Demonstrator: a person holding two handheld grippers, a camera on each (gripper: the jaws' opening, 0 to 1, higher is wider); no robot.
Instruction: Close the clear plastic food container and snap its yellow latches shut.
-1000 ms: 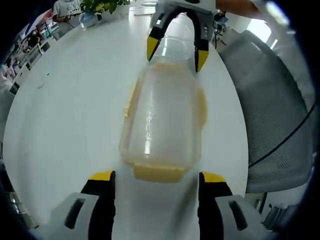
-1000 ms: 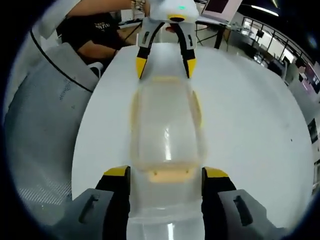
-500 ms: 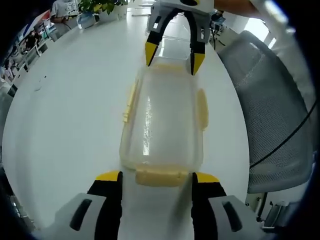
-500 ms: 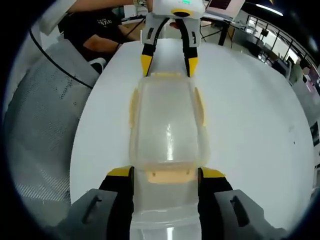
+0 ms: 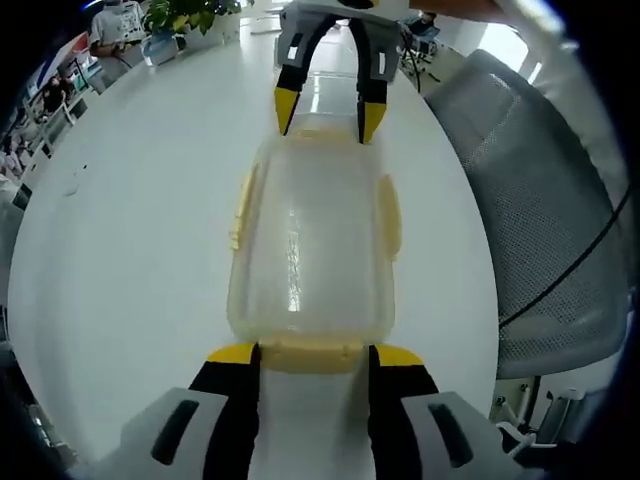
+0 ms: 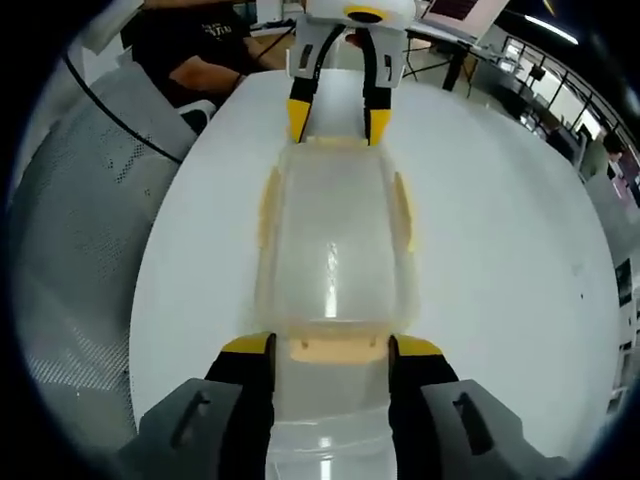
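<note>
The clear plastic container (image 5: 310,240) lies lengthwise on the white table (image 5: 120,230) with its lid on. Yellow side latches (image 5: 388,215) stick out from its long sides. My left gripper (image 5: 314,354) is open, its jaws close on either side of the near yellow end latch (image 5: 308,356). At the far end the right gripper (image 5: 322,108) straddles the other end. In the right gripper view the container (image 6: 335,250) runs away from me. My right gripper (image 6: 334,346) is open around its own end latch (image 6: 340,349), and the left gripper (image 6: 333,118) stands opposite.
A grey mesh chair (image 5: 530,220) stands beside the table edge, also seen as the chair (image 6: 70,250) in the right gripper view. A person in a dark shirt (image 6: 190,50) sits past the far edge. A potted plant (image 5: 190,15) stands at the back.
Both grippers' jaws have narrowed steadily and come up to the container's ends, so each end latch now lies between the tips. The container has stayed in place.
</note>
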